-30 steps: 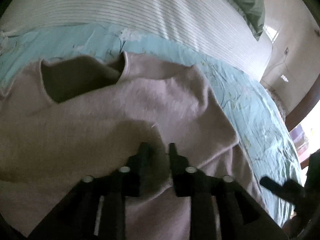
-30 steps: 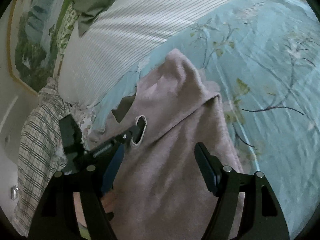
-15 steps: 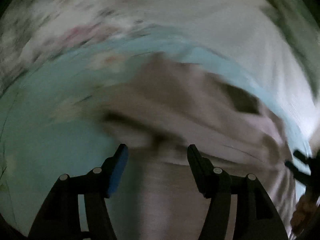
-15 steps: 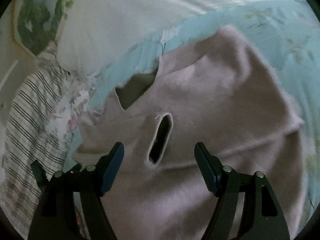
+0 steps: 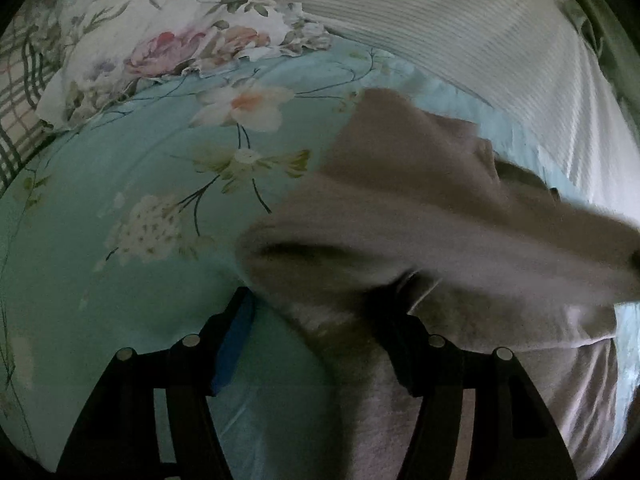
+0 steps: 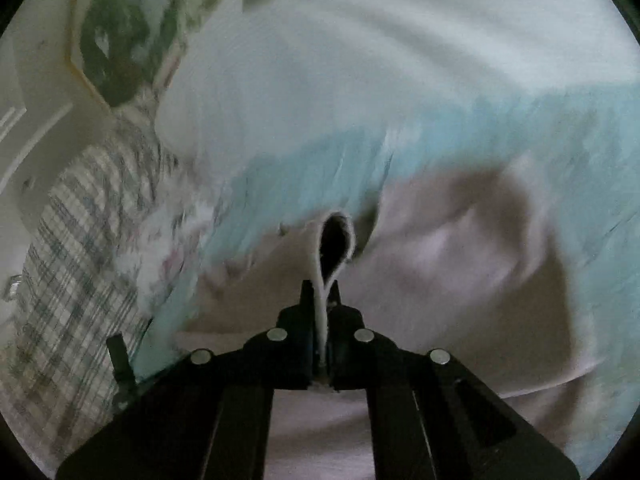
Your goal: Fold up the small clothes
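A pale pink knit sweater (image 5: 420,208) lies on a light blue floral bedsheet (image 5: 120,184). In the left wrist view my left gripper (image 5: 320,320) is open, its jaws wide apart over the sweater's left edge, with a folded sleeve lying across in front. In the right wrist view my right gripper (image 6: 320,292) is shut on the sweater's sleeve cuff (image 6: 334,248), which loops up from between the fingers. The rest of the sweater (image 6: 460,264) spreads to the right.
A white striped pillow (image 5: 460,24) lies at the head of the bed. A floral cloth (image 5: 160,28) and a plaid cloth (image 6: 72,240) lie to the left. A picture (image 6: 116,40) hangs on the wall.
My left gripper let go of the sweater, opened and swung to its left edge. My right gripper closed on the sleeve cuff and lifted it.
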`<state>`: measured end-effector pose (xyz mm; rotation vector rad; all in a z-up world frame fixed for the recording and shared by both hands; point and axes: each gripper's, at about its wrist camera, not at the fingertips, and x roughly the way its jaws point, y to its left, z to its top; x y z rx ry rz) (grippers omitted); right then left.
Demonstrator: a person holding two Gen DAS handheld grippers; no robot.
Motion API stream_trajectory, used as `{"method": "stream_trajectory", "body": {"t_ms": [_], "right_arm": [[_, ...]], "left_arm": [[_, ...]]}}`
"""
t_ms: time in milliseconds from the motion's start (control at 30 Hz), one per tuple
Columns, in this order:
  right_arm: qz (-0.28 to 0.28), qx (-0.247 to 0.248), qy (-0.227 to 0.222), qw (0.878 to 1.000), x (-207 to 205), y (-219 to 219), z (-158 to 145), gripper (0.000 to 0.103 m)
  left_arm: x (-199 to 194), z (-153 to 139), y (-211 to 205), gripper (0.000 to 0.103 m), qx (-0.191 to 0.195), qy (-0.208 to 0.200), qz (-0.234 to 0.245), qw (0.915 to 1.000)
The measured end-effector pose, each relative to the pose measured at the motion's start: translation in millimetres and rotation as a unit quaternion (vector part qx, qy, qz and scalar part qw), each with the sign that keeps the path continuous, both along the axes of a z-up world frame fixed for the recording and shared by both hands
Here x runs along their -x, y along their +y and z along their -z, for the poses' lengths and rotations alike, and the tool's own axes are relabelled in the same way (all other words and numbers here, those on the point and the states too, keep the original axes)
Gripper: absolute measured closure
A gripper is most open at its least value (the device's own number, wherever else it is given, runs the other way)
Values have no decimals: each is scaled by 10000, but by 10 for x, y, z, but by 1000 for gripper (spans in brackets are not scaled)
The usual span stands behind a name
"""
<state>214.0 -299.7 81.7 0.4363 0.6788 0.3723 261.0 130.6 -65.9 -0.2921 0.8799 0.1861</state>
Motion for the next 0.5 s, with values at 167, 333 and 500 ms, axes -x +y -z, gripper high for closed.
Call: {"method": "stream_trajectory", "body": {"t_ms": [167, 333, 500], "right_arm": [[661, 391, 621, 9951, -42, -622, 270, 98], [968, 656, 1548, 9810, -60, -740, 785, 93], [1618, 1054, 655, 9790, 311, -572, 289, 34]], "left_arm": [[38, -25, -152, 41, -414, 26, -10, 9991], [118, -29, -111, 42, -316, -66, -108, 9994], [229, -14, 28, 41, 99, -333, -252, 9991]]}}
